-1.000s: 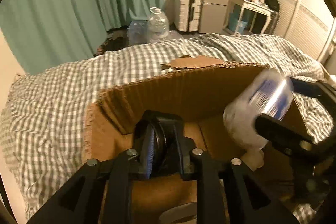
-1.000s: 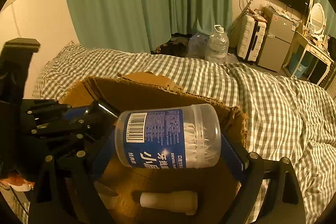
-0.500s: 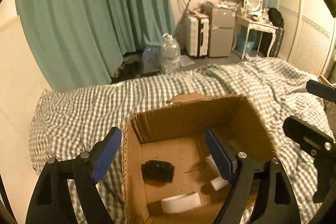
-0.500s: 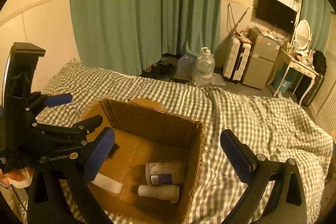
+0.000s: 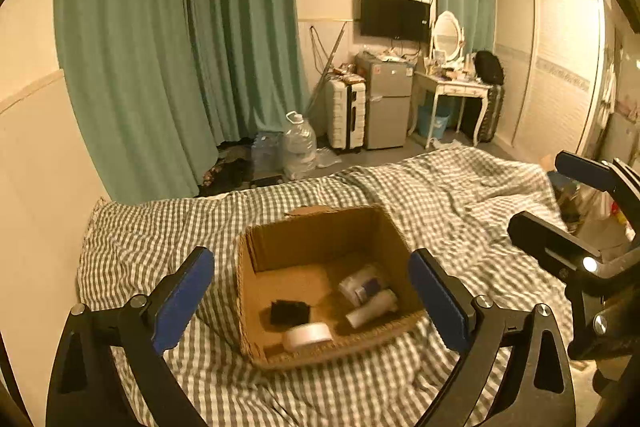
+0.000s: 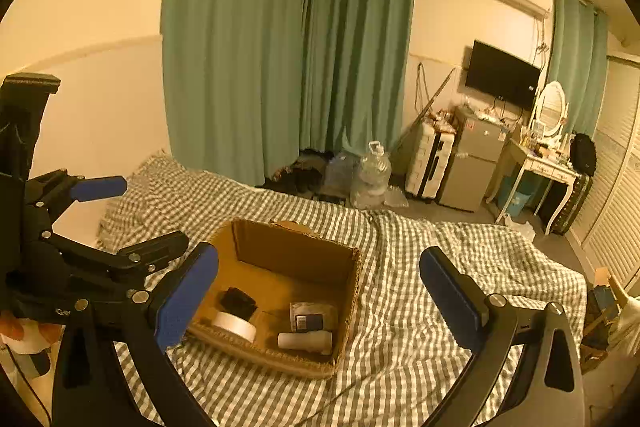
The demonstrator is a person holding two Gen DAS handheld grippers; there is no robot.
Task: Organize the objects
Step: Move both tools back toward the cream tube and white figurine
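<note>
No lettering can be read: the dark label on the clear plastic jar (image 6: 313, 319) in the brown cardboard box (image 6: 296, 259) is too blurred to make out.

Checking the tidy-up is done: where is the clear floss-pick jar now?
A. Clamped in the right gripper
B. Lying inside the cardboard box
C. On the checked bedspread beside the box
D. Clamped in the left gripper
B: the jar lies in the box, and both grippers, left and right, are open and empty.
</note>
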